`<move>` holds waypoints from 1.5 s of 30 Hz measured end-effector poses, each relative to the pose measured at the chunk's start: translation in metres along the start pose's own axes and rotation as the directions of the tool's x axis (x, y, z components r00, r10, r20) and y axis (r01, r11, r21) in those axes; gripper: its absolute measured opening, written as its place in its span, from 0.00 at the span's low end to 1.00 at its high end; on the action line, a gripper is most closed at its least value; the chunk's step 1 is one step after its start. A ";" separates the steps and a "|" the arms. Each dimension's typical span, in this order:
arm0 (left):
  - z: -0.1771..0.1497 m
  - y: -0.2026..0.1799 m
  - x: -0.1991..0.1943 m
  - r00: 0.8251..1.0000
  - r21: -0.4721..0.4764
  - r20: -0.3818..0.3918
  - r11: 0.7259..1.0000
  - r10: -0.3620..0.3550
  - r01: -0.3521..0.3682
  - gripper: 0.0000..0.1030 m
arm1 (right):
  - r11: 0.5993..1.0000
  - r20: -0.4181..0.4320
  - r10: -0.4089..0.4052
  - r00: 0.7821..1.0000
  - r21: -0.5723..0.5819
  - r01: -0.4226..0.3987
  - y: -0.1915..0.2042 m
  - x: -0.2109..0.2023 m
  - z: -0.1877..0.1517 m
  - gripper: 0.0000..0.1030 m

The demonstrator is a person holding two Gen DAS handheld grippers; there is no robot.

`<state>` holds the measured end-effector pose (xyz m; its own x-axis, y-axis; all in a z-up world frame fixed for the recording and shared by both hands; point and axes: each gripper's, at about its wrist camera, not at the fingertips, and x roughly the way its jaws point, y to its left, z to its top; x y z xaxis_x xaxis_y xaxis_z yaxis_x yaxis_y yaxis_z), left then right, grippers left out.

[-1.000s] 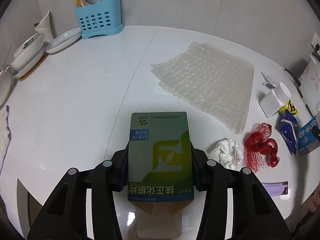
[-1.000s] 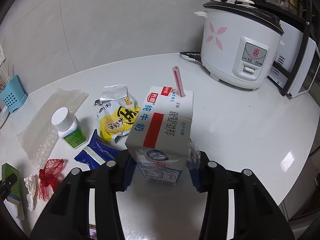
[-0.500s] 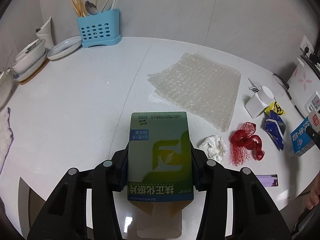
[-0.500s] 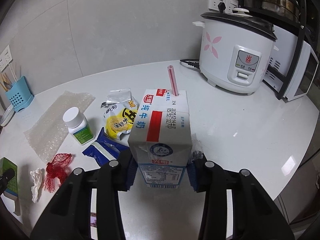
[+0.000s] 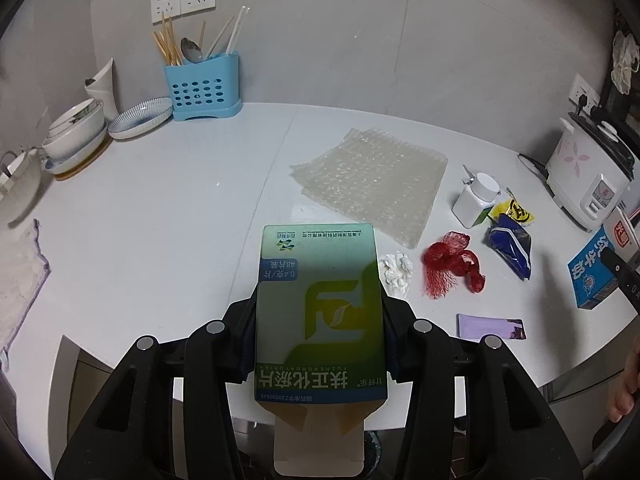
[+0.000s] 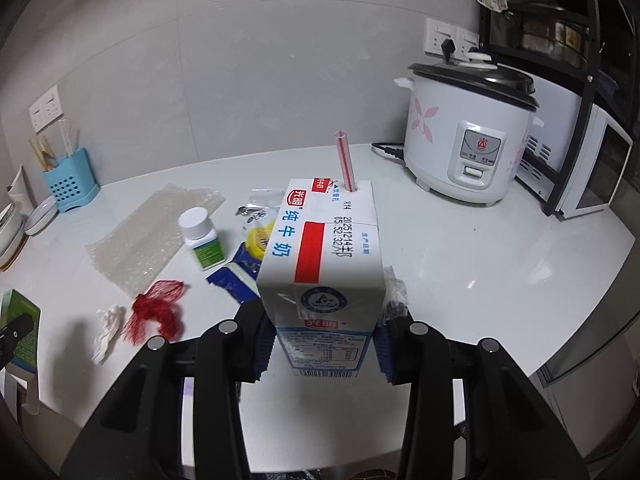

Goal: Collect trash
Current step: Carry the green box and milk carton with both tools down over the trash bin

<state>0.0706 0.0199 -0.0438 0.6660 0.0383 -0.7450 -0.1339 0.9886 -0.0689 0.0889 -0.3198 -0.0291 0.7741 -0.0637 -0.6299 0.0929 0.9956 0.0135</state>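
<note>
My left gripper (image 5: pixel 320 344) is shut on a green medicine box (image 5: pixel 320 304) and holds it above the counter's front edge. My right gripper (image 6: pixel 322 340) is shut on a white and blue milk carton (image 6: pixel 324 256) with a red straw (image 6: pixel 346 166); the carton also shows in the left wrist view (image 5: pixel 592 268). On the white counter (image 5: pixel 160 220) lie a bubble wrap sheet (image 5: pixel 372 180), a crumpled tissue (image 5: pixel 396 272), a red net (image 5: pixel 452 264), a blue wrapper (image 5: pixel 512 248), a yellow snack bag (image 5: pixel 514 212), a white pill bottle (image 5: pixel 476 200) and a purple wrapper (image 5: pixel 492 326).
A blue utensil holder (image 5: pixel 204 88) and stacked bowls and plates (image 5: pixel 76 136) stand at the back left. A white rice cooker (image 6: pixel 468 136) and a microwave (image 6: pixel 592 172) stand at the right. A cloth (image 5: pixel 20 280) lies at the left edge.
Both grippers have risen and drawn back from the counter with the box and the carton held; more of the wall and counter shows now.
</note>
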 end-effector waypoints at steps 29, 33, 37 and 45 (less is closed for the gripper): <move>-0.170 -0.015 -0.093 0.997 0.054 0.055 0.997 -0.054 0.051 0.45 | 0.969 0.067 0.201 0.977 -0.157 -0.189 0.041 -0.142 -0.172 0.38; -0.200 -0.019 -0.092 0.996 0.060 0.056 0.996 -0.067 0.064 0.45 | 0.966 0.058 0.216 0.975 -0.156 -0.205 0.042 -0.142 -0.205 0.38; -0.225 -0.024 -0.078 0.997 0.067 0.038 0.995 -0.074 0.071 0.45 | 0.961 0.020 0.231 0.973 -0.160 -0.225 0.047 -0.131 -0.237 0.38; -0.273 -0.033 -0.037 0.994 0.091 0.007 0.990 -0.109 0.107 0.45 | 0.963 -0.021 0.202 0.979 -0.175 -0.203 0.052 -0.093 -0.291 0.38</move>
<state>-0.1498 -0.0538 -0.1945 0.6817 -0.0683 -0.7284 0.0061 0.9961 -0.0876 -0.1603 -0.2421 -0.1962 0.7633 0.1404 -0.6306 -0.1769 0.9842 0.0049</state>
